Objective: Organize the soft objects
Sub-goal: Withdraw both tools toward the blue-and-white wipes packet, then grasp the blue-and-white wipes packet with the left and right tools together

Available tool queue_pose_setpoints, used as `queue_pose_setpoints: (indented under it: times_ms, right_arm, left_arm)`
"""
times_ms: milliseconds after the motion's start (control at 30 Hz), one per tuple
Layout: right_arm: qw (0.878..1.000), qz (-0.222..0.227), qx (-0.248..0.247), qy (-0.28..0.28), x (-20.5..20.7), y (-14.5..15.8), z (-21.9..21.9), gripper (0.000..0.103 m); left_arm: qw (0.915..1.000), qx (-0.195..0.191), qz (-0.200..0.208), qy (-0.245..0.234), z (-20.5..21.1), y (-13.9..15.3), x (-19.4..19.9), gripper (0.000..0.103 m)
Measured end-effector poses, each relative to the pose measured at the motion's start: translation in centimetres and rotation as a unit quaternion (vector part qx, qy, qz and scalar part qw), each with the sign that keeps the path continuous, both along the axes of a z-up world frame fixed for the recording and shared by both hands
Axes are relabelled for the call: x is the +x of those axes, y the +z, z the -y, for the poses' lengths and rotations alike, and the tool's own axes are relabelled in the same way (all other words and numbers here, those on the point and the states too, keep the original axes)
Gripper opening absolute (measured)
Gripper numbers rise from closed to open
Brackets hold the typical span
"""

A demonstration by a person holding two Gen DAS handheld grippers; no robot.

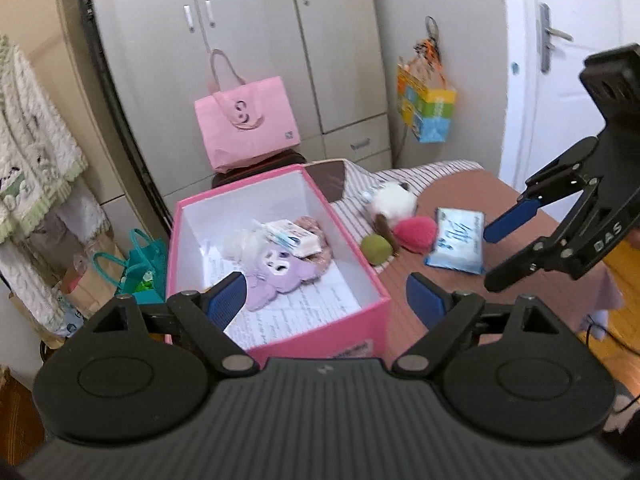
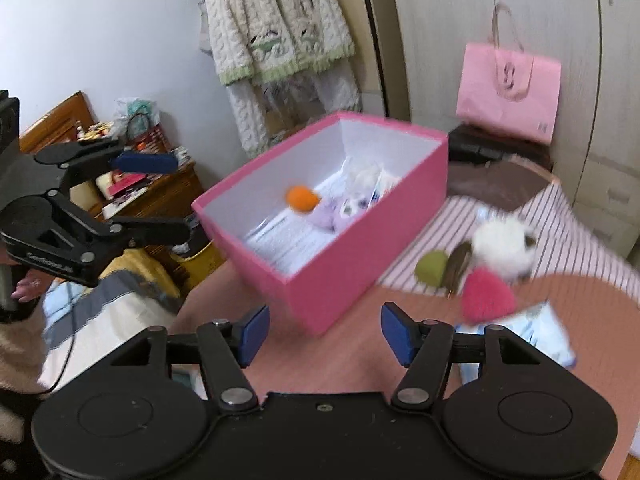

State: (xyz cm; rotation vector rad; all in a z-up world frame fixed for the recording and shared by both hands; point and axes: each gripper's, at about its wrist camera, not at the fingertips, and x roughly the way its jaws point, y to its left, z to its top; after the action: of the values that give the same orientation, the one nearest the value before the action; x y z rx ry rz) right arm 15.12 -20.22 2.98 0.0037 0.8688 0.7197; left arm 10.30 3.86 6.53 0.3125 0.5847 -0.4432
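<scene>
A pink box (image 1: 352,322) (image 2: 348,264) stands open on the table. Inside lie a purple plush (image 1: 276,276) (image 2: 336,214), a small tissue pack (image 1: 294,238) and white fluff. An orange ball (image 2: 302,199) shows blurred in the air over the box in the right wrist view. Beside the box lie a green ball (image 1: 376,249) (image 2: 432,267), a red pompom (image 1: 416,233) (image 2: 488,296), a white plush (image 1: 394,200) (image 2: 504,246) and a blue wipes pack (image 1: 458,240) (image 2: 540,328). My left gripper (image 1: 326,294) (image 2: 160,198) is open and empty near the box. My right gripper (image 2: 324,334) (image 1: 494,254) is open and empty.
A pink tote bag (image 1: 246,120) (image 2: 508,88) stands behind the box by the wardrobe. A striped cloth (image 1: 432,178) covers the table's far part. A fluffy coat (image 2: 276,40) hangs at the left. Teal bags (image 1: 140,264) sit on the floor. A door (image 1: 568,60) is at the right.
</scene>
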Motion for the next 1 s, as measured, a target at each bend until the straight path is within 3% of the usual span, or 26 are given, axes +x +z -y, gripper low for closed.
queue_pose_setpoints:
  times_ms: [133,333,467,600,833,1000]
  right_arm:
    - [1.000,-0.014,0.017,-0.001,-1.3,-0.2,1.8,0.072]
    - [0.998,0.051,-0.032,-0.026,-3.1,-0.9,4.0,0.077]
    - [0.990,0.099,-0.093,-0.047,-3.3,-1.6,5.1,0.077]
    - [0.986,0.125,-0.098,-0.048,-2.7,-2.4,6.6,0.077]
    - [0.981,0.167,-0.093,-0.045,-0.2,-5.1,9.1,0.077]
    - [0.984,0.143,-0.093,-0.056,2.8,-7.4,11.2,0.077]
  left_arm:
    - [0.9994,-0.003,-0.028,-0.023,1.6,-0.5,-0.8,0.089]
    - [0.9978,-0.020,-0.046,-0.044,5.2,-1.8,-0.7,0.089]
    - [0.9963,-0.037,-0.053,-0.056,7.6,-2.1,0.4,0.089]
    - [0.9934,-0.059,-0.072,-0.067,9.7,-3.1,1.8,0.089]
    - [0.9830,-0.110,-0.138,-0.051,12.1,-6.5,5.2,0.086]
    - [0.9810,-0.121,-0.151,-0.020,12.8,-8.6,6.9,0.083]
